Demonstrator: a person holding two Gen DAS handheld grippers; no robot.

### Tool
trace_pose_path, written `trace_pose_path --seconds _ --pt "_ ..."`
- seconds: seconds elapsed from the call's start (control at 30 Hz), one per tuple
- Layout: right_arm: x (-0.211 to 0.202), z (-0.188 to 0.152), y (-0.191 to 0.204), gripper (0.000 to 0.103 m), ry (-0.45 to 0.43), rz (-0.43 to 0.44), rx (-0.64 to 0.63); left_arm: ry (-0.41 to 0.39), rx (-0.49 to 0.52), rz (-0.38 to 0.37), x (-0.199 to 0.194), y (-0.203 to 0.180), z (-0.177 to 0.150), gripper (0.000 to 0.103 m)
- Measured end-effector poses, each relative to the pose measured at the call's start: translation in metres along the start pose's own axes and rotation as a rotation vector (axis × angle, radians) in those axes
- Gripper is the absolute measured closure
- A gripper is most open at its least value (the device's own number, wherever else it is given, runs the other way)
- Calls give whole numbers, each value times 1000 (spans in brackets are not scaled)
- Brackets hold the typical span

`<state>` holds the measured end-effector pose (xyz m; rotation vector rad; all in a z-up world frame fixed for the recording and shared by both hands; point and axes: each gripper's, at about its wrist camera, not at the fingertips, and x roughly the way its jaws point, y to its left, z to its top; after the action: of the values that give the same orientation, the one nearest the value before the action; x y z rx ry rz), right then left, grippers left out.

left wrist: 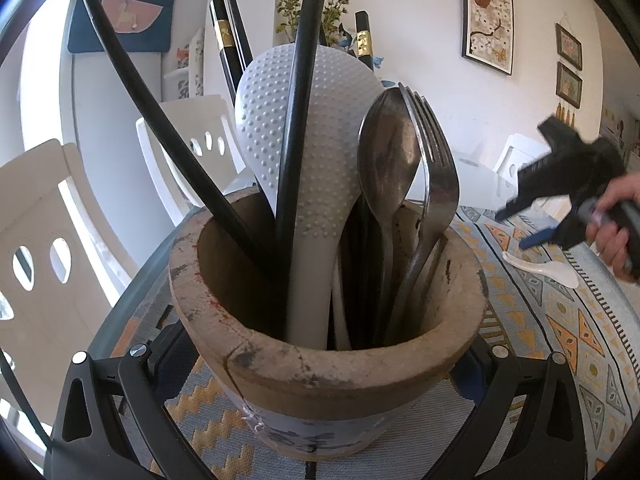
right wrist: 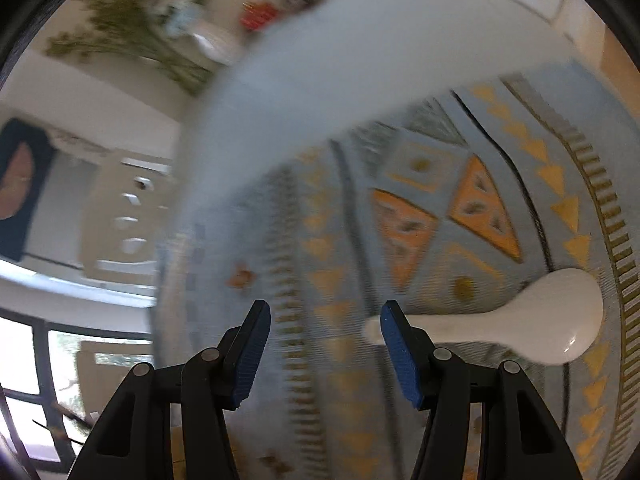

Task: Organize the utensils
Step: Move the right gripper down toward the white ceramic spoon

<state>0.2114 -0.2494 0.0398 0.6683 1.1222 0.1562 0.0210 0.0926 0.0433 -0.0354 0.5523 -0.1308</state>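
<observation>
A worn clay utensil holder stands on the patterned tablecloth. It holds a white dotted rice paddle, black chopsticks, a metal spoon and forks. My left gripper has a finger against each side of the holder and is shut on it. A white ceramic spoon lies on the cloth. In the right wrist view my right gripper hovers open over the cloth, and the spoon's handle end sits behind its right fingertip. From the left wrist view, the right gripper hangs just above the white spoon.
White chairs stand around the table on the far left side. A person's hand holds the right gripper. A vase of flowers sits at the back, and framed pictures hang on the wall. The right wrist view is blurred.
</observation>
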Motion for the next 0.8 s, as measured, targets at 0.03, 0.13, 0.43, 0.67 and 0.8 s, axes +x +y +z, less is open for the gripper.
trace_pose_path --seconds 0.03,0.13,0.43,0.67,0.8 --pt "6 1 -6 48 13 -16 -3 1 0 0 0 0 0 0" --pt "15 -3 -10 47 48 -42 -65 9 3 2 2 0 2 0" --pt "5 -45 -12 49 169 -40 -168 22 11 1 5 -4 3 0" --pt "-21 -8 -11 39 -32 51 -131 17 38 -7 5 -11 3 0" --pt "19 12 -7 39 100 -45 -145 24 34 -3 5 -10 4 0"
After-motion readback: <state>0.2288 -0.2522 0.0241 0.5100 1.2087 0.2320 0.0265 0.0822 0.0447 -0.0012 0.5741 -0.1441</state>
